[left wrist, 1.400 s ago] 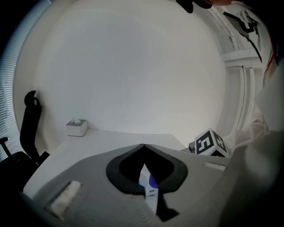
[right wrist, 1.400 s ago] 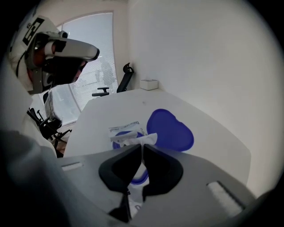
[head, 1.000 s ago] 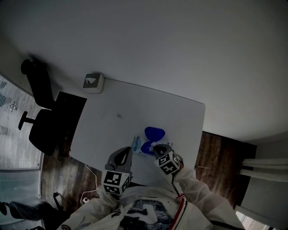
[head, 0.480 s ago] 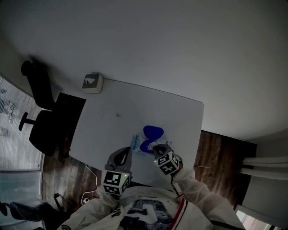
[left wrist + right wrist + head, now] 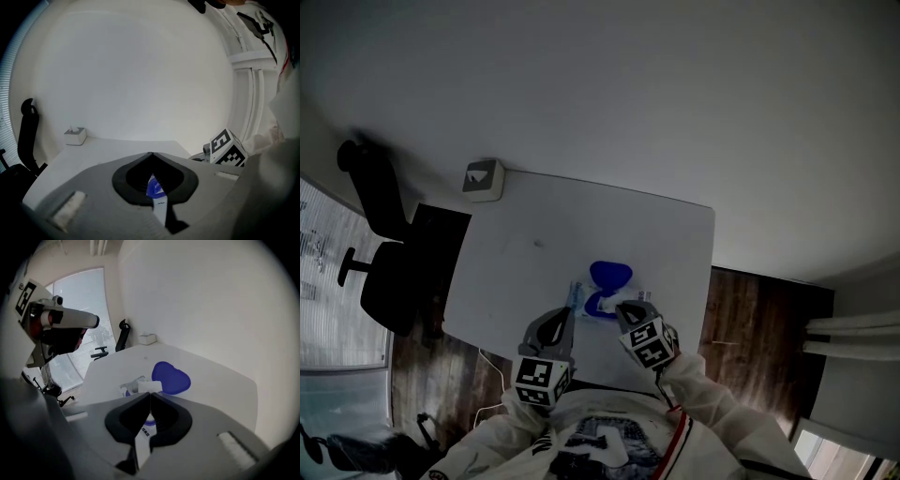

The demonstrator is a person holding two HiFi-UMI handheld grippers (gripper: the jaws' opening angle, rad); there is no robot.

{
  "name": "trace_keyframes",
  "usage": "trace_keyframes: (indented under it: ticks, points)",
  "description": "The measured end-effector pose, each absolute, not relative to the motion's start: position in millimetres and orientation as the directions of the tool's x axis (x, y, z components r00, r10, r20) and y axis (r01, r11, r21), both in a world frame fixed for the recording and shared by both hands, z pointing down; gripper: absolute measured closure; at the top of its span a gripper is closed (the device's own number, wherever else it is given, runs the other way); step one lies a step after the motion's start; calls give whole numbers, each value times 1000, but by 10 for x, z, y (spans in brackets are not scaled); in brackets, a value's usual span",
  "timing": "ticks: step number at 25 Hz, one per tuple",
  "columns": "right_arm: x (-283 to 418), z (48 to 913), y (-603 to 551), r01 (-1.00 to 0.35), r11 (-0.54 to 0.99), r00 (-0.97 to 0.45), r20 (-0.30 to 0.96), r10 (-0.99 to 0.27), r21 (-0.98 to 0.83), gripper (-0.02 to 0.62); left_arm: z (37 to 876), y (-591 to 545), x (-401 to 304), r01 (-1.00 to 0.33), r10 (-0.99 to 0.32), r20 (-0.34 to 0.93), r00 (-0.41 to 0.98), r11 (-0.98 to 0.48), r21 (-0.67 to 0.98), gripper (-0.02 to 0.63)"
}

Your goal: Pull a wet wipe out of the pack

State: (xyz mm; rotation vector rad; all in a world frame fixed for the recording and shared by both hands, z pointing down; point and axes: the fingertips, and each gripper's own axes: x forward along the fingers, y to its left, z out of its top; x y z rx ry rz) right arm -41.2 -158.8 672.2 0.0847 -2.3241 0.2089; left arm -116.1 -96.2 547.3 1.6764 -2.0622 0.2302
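My left gripper: clamped on the wet-wipe pack edge, pack just ahead. My right gripper: closed on its printed white strip. Handling: I'd lift right slowly, left anchoring.

The worktop is white. The pack is pale with blue print, its opened flap is deep blue, and the wipe is white. The left tongs and right tongs are grey with black inner faces. Their cubes carry black-and-white square markers. The chair is black and the floor is dark brown wood.
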Motion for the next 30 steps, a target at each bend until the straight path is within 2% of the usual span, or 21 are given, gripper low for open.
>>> trace_keyframes:
  ticks: [14, 30]
  points:
    - [-205, 6167, -1751, -281, 946, -775, 620, -126, -160, 586, 5405, -1157, -1067, -977, -897, 436, -69, 149, 151, 603]
    - [273, 5304, -2164, -441, 884, -830, 446, -335, -157, 588, 5084, -1435, -959, -992, -931, 363, -27, 70, 105, 604]
